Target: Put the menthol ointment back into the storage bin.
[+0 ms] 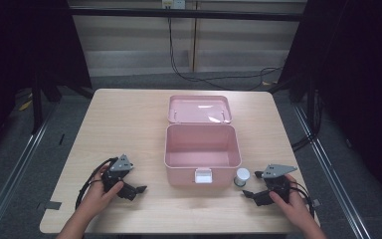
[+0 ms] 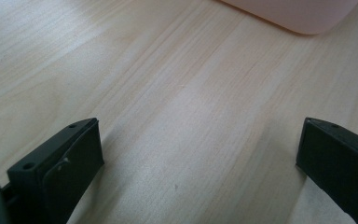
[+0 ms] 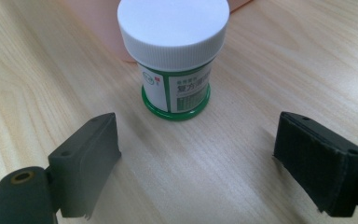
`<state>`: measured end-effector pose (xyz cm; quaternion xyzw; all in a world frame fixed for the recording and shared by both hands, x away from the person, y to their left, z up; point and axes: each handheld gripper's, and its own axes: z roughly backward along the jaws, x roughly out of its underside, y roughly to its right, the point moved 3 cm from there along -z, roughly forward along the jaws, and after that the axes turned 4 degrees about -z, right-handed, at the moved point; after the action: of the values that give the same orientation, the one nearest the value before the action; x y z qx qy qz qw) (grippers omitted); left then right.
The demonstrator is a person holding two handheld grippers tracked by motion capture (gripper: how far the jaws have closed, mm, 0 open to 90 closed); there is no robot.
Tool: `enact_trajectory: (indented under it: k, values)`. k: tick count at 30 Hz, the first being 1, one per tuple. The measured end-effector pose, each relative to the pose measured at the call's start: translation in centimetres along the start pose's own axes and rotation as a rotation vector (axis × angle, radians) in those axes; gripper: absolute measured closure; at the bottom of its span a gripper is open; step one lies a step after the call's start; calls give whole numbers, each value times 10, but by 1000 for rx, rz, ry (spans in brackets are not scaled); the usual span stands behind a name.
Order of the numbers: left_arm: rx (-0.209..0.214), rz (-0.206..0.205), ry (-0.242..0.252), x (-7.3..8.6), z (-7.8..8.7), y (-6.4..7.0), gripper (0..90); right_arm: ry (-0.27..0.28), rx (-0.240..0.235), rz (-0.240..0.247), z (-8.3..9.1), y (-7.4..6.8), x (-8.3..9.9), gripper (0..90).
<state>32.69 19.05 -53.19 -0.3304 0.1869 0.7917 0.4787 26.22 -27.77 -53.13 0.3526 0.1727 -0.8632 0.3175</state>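
A pink box (image 1: 202, 152) sits open mid-tabletop (image 1: 124, 124), with a white-capped jar (image 3: 175, 56) upright just beside its right front corner. The right claw (image 3: 196, 149) gapes before the jar, apart from it; the left claw (image 2: 200, 158) gapes over bare wood.

Wooden table (image 1: 129, 119) with pink box (image 1: 202, 149), jar (image 1: 241, 176)

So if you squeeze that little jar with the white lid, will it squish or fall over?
The jar looks like hard plastic, so it probably won't squish. It stands upright on a wide green base, so it likely won't tip easily. Its ridged lid should help grip, though on its side it could roll.
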Motion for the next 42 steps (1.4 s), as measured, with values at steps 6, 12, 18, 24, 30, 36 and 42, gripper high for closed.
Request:
enact_trajectory:
  k: [6, 12, 18, 24, 30, 36, 42]
  values:
    - [-5, 4, -1, 0, 0, 0, 0, -6, -3, -3, -1, 0, -1, 119]
    - [-15, 12, -5, 1, 1, 1, 0, -98, -13, 15, -1, -1, -9, 132]
    - [-18, 13, -7, 1, 1, 1, 0, -249, -21, 42, 8, 4, -16, 200]
    - [-20, 11, -6, 1, 2, 1, 0, -287, -54, 46, 22, 12, -30, 253]
    - [-20, 12, -6, 1, 2, 1, 0, -368, -64, 130, 19, 6, -53, 297]
    - [-20, 11, -6, 1, 2, 1, 0, -398, -72, 209, 13, 1, -76, 361]
    - [-20, 11, -6, 1, 2, 1, 0, -469, -76, 256, 7, -4, -85, 398]
